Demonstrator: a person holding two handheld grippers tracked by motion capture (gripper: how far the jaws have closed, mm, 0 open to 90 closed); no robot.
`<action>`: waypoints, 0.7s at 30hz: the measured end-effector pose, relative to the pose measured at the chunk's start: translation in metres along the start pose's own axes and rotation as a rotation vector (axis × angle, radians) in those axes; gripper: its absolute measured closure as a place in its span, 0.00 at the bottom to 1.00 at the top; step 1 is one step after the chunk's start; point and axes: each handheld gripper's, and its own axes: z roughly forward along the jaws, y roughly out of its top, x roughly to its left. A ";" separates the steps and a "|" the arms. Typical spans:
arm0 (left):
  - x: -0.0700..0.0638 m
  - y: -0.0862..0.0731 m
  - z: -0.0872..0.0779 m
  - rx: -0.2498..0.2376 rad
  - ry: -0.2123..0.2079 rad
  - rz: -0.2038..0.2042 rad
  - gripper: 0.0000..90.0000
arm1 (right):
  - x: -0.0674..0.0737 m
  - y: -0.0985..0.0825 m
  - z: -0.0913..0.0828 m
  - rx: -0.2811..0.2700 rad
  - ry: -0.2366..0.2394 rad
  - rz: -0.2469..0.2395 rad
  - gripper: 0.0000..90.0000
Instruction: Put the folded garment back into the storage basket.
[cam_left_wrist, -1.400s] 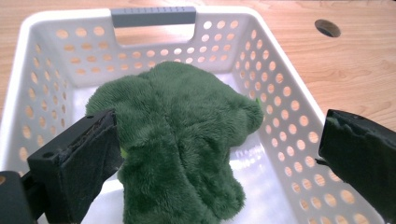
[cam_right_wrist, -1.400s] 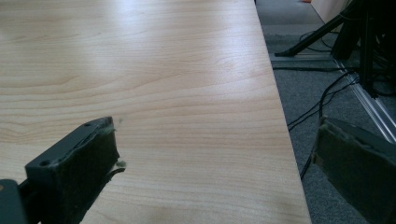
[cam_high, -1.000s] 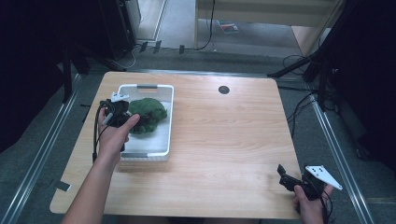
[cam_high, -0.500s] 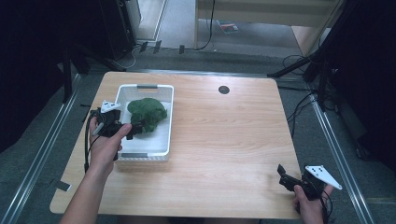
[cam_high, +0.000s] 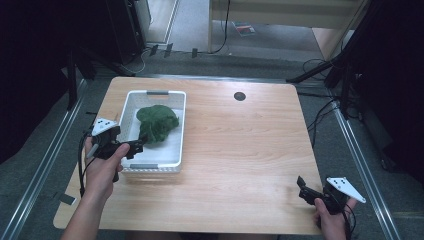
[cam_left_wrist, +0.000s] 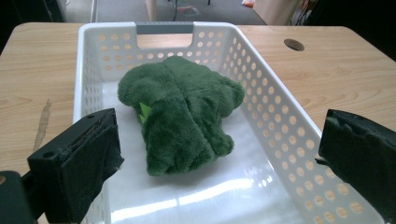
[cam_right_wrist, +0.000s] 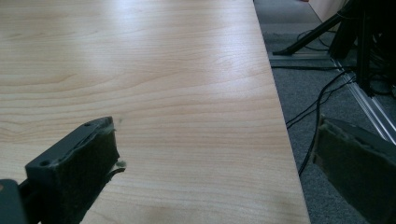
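The left gripper (cam_high: 136, 146) has pulled back from the green plush toy (cam_high: 156, 122), jaws wide and empty, leaving it lying in the white basket (cam_high: 131, 106) at left of frame; placement looks done. The right gripper (cam_high: 306, 190) waits lower right, jaws spread and empty.

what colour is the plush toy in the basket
Dark green, with a small light green patch; the plush toy shows best in the left gripper view, lying in the white basket.

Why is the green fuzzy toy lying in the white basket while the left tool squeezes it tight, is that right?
Not quite. The green fuzzy toy does lie in the white basket, but the left tool is not squeezing it. The left gripper view shows its jaws wide open, apart from the toy.
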 end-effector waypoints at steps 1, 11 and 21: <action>0.001 -0.002 -0.002 -0.005 0.000 0.001 0.00 | 0.000 0.000 0.000 0.000 0.000 0.000 0.00; 0.017 -0.021 -0.019 -0.049 0.007 -0.015 0.00 | 0.000 0.000 0.000 0.003 -0.005 0.001 0.00; 0.033 -0.042 -0.035 -0.126 0.039 -0.012 0.00 | 0.001 0.000 0.000 0.003 -0.011 -0.005 0.00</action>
